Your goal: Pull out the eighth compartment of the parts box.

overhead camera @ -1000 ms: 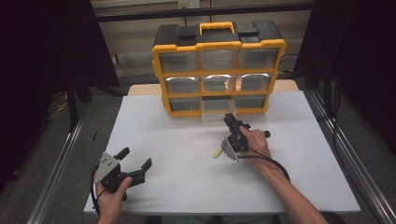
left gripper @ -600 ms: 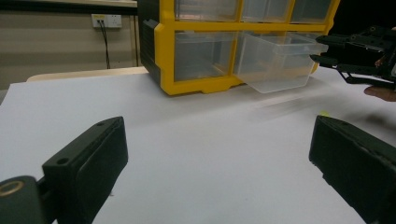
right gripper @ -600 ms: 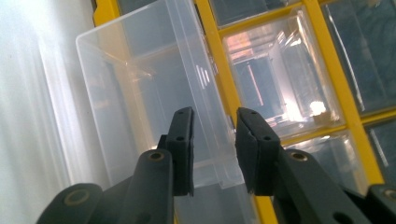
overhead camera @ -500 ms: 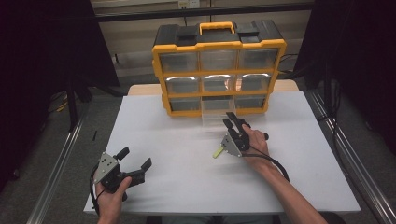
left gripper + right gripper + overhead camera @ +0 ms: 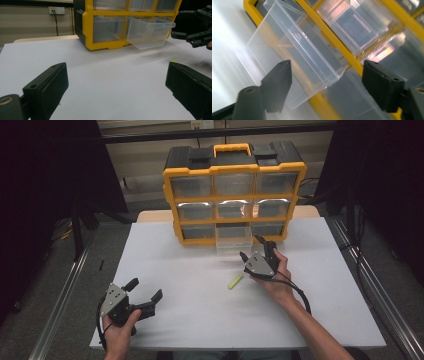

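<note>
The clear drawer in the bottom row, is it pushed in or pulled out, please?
Pulled out: the clear drawer juts forward from the yellow organizer, tilting down toward the table.

Drawer cabinet (image 5: 234,195): stands at the far middle of the table (image 5: 200,320), front toward the person.
Pulled-out drawer (image 5: 233,244): bottom row, middle compartment; juts forward over the table.
Right gripper (image 5: 256,251): just before and to the right of the pulled-out drawer, jaws toward the cabinet.
Small stick (image 5: 235,281): lies on the table, near side of the drawer, just left of the right hand (image 5: 274,279).
Left gripper (image 5: 146,295): near left corner of the table, well apart from the cabinet.
</note>
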